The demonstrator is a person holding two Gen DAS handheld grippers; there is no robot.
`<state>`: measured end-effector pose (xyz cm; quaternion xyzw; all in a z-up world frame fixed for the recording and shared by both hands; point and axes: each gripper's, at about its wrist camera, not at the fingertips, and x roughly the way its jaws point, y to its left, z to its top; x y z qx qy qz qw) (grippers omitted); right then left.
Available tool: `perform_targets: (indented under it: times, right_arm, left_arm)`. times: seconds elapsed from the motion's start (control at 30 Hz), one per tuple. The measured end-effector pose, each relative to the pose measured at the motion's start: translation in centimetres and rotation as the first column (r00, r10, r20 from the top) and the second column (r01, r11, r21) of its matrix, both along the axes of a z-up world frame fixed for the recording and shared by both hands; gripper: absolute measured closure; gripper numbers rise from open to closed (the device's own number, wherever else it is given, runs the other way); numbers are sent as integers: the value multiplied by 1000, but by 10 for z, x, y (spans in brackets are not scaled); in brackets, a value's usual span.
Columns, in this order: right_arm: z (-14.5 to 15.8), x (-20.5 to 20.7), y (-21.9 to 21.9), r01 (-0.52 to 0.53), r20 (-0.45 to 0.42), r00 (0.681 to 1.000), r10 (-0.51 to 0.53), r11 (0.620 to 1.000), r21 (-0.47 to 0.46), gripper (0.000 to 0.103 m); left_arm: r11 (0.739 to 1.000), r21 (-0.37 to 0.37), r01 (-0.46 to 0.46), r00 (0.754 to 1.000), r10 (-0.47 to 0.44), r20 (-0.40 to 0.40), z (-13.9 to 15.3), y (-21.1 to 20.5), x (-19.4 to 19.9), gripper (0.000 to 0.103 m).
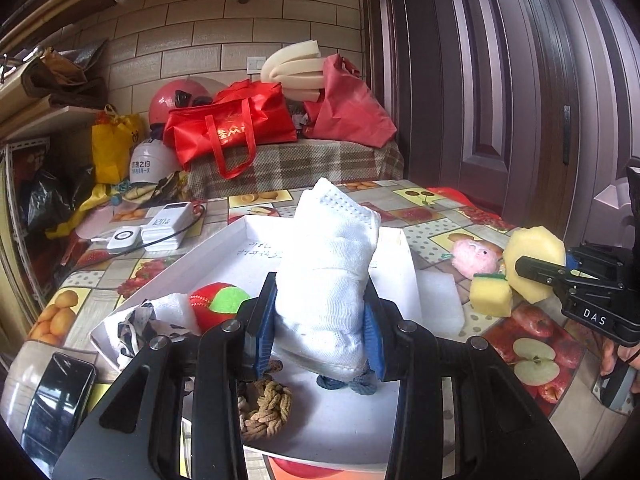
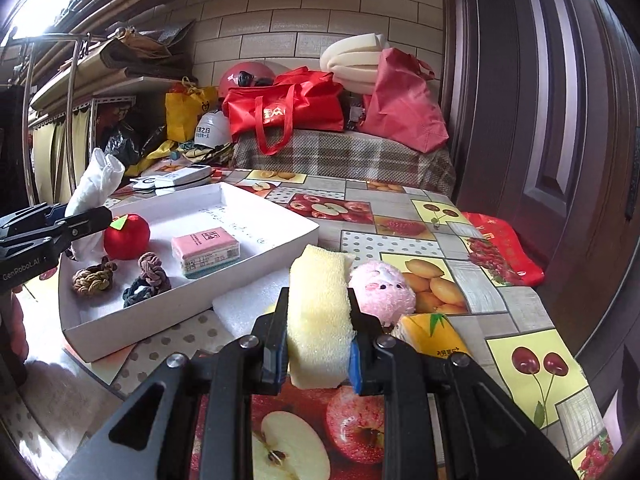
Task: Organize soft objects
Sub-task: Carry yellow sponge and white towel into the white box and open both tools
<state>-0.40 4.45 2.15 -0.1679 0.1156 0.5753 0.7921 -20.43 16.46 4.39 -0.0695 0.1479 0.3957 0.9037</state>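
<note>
- Our left gripper (image 1: 320, 320) is clenched on a rolled white towel (image 1: 332, 264), which stands upright between the blue pads above the near end of the white tray (image 2: 280, 236)
- Our right gripper (image 2: 318, 344) is clamped on a yellow sponge (image 2: 320, 312), lifted over the fruit-print tablecloth (image 2: 500, 320) just off the tray's right-hand long wall
- In the tray we see a red and green ball (image 2: 127, 236), a tan knotted rope (image 2: 94, 278), a darker knotted rope (image 2: 149, 278) and a pink packet (image 2: 206, 250) — the ropes near the tray's near wall, the packet toward its middle
- A pink plush toy (image 2: 382, 290) lies on the tablecloth just beside the held sponge, touching an orange-yellow packet (image 2: 430, 334)
- A small yellow sponge with a green top (image 1: 490, 294) sits on the cloth under the right gripper — outside the tray
</note>
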Motion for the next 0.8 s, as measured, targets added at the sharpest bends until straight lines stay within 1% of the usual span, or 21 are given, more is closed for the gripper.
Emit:
perform_targets:
  times: [0.1, 0.27, 0.33, 0.43, 0.5, 0.67, 0.8]
  right_arm:
    - [-1, -13, 6, -31, 20, 999, 31, 1000, -5, 81]
    - [-1, -22, 19, -68, -21, 997, 68, 998, -4, 81]
    - [-1, -28, 23, -81, -14, 997, 81, 997, -2, 81]
    - [0, -36, 25, -94, 0, 996, 94, 995, 17, 81]
    - [1, -38, 26, -103, -10, 995, 103, 994, 33, 81]
    - [2, -40, 39, -138, -84, 986, 143, 988, 63, 81]
    - [2, -42, 55, -176, -173, 967, 187, 981, 77, 81]
  left_arm:
    - [1000, 8, -6, 1000, 7, -9, 0, 2, 0, 66]
    - [999, 14, -39, 999, 39, -10, 0, 10, -5, 66]
    - [998, 14, -58, 998, 59, -8, 0, 15, -8, 66]
    - [995, -7, -103, 995, 103, 9, -1, 26, -17, 66]
    - [993, -28, -118, 993, 119, 20, -1, 32, -20, 66]
    - [991, -48, -122, 992, 123, 18, -3, 39, -20, 66]
    - [992, -54, -116, 993, 116, 1, -3, 43, -16, 66]
